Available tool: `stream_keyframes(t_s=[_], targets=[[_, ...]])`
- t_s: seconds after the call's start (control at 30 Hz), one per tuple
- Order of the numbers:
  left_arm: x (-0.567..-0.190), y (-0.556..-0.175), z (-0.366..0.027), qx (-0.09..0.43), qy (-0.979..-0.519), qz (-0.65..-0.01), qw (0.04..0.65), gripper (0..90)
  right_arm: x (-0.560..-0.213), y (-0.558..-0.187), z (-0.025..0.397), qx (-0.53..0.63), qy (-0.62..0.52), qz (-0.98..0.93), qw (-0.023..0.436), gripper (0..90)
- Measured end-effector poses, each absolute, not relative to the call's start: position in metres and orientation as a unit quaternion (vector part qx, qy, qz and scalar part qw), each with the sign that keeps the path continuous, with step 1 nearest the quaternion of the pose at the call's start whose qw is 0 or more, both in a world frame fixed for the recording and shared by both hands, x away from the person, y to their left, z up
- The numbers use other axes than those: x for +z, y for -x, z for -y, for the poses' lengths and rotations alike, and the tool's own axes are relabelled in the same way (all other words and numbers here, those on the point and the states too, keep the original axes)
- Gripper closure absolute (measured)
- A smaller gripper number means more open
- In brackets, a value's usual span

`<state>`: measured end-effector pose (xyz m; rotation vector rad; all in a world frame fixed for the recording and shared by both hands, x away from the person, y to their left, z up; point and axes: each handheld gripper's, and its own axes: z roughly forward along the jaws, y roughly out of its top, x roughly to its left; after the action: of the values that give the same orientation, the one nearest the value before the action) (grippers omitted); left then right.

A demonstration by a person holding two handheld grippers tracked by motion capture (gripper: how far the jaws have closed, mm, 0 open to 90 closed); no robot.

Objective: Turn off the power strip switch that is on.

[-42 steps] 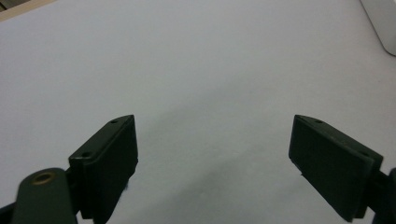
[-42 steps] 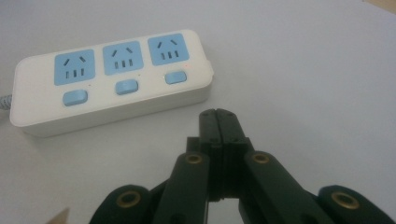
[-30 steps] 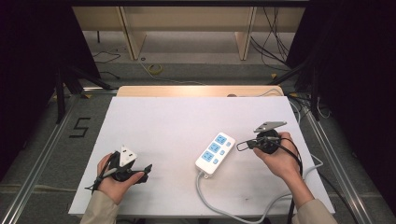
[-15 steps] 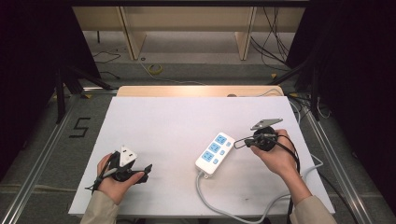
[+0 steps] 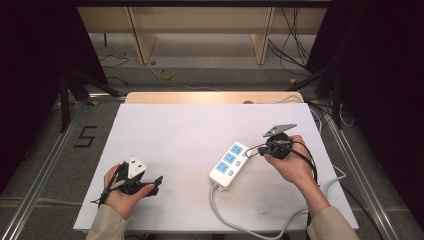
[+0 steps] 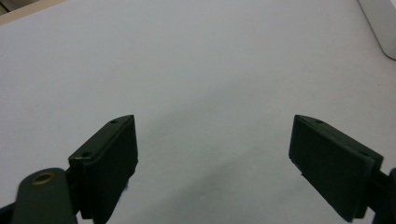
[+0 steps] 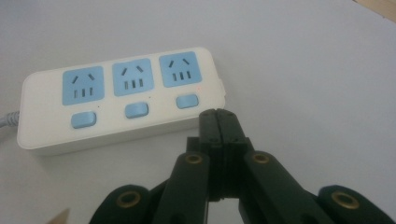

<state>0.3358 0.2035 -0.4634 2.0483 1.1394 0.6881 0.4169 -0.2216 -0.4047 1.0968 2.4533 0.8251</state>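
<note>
Hardly anything has shifted since the earlier frames: the right gripper has edged slightly closer to the power strip, while the left gripper has stayed put near the front left of the surface. The right gripper's jaws are pressed together, their tips just beside the strip's row of blue switches. The left gripper's jaws are spread wide over bare surface, holding nothing. The strip lies flat, right of centre, its grey cord trailing off the near edge. This looks like the approach to pressing a switch; the next move calls for a steady downward push on one button. No containers are in view.
</note>
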Motion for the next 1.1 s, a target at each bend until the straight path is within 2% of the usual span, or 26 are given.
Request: stream_keyframes(t_s=[1.1], targets=[[-0.464, -0.336, -0.203, 0.265, -0.786, -0.440, 0.345, 15.3, -0.402, -0.432, 0.204, 0.267, -0.374, -0.876, 0.144, 90.0]])
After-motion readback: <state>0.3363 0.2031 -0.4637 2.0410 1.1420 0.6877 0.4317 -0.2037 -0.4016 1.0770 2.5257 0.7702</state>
